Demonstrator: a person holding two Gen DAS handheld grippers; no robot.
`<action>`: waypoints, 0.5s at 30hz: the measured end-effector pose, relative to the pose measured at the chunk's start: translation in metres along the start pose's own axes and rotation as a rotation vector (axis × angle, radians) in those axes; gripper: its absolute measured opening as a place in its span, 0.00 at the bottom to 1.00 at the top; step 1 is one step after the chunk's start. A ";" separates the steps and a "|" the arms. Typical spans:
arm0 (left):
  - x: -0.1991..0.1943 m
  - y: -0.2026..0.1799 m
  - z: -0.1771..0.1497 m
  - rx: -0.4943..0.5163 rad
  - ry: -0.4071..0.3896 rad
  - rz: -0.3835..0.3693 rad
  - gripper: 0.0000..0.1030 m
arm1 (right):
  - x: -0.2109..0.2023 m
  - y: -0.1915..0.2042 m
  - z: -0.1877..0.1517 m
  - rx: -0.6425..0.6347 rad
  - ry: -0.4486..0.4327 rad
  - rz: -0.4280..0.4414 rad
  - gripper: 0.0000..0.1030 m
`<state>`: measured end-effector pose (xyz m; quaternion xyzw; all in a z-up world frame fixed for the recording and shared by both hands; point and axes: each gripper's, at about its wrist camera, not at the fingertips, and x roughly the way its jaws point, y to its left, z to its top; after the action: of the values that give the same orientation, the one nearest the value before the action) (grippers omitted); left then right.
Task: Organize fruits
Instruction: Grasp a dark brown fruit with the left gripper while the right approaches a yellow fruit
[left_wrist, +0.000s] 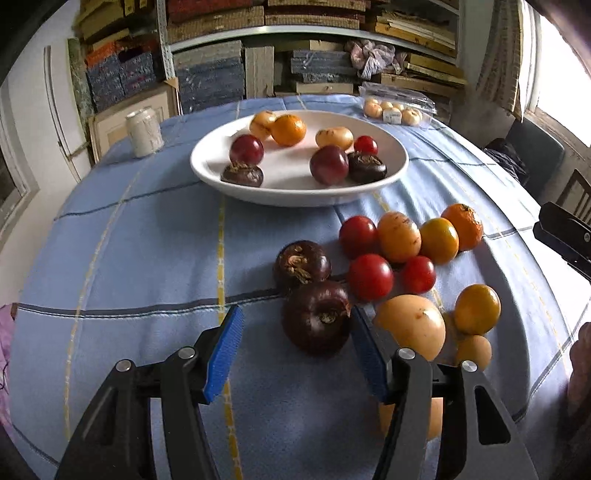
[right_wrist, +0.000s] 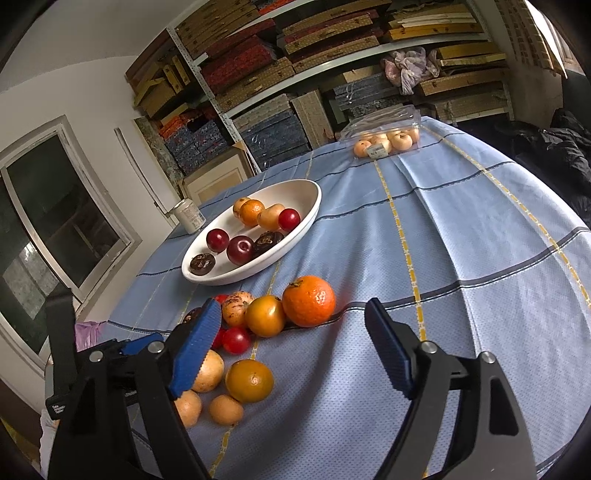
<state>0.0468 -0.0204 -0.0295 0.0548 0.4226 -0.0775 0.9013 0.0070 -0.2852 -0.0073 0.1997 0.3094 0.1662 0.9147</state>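
A white oval plate (left_wrist: 207, 166) (right_wrist: 314, 206) at the table's middle holds several red, dark and orange fruits. Nearer lies a loose cluster of fruit on the blue cloth. My left gripper (left_wrist: 295, 347) is open around a dark purple fruit (left_wrist: 317, 317). Its right pad (left_wrist: 364, 347) sits against the fruit's side, and the left pad (left_wrist: 227, 347) stands well apart. A second dark fruit (left_wrist: 301, 266) lies just beyond. My right gripper (right_wrist: 295, 343) is open over bare cloth, with a mandarin (right_wrist: 308, 301) (left_wrist: 463, 225) just past its fingertips.
Red tomatoes (left_wrist: 369, 277), orange fruits (left_wrist: 476, 308) and yellow ones (left_wrist: 412, 325) crowd to the right of the left gripper. A white can (left_wrist: 144, 129) stands at the back left, a clear box of pale fruit (left_wrist: 395, 107) at the back right. Shelves of boxes stand behind the table.
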 end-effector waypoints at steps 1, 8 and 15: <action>0.000 0.000 0.000 0.002 0.000 0.000 0.58 | 0.001 -0.001 0.003 -0.001 0.002 0.000 0.76; 0.007 -0.005 0.004 0.021 0.001 -0.019 0.52 | 0.001 0.000 0.001 0.000 0.002 0.000 0.76; 0.016 -0.001 0.008 -0.010 0.034 -0.090 0.40 | 0.003 0.001 0.000 -0.001 0.009 -0.003 0.76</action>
<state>0.0630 -0.0246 -0.0367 0.0326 0.4402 -0.1151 0.8899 0.0091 -0.2832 -0.0081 0.1980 0.3137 0.1660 0.9137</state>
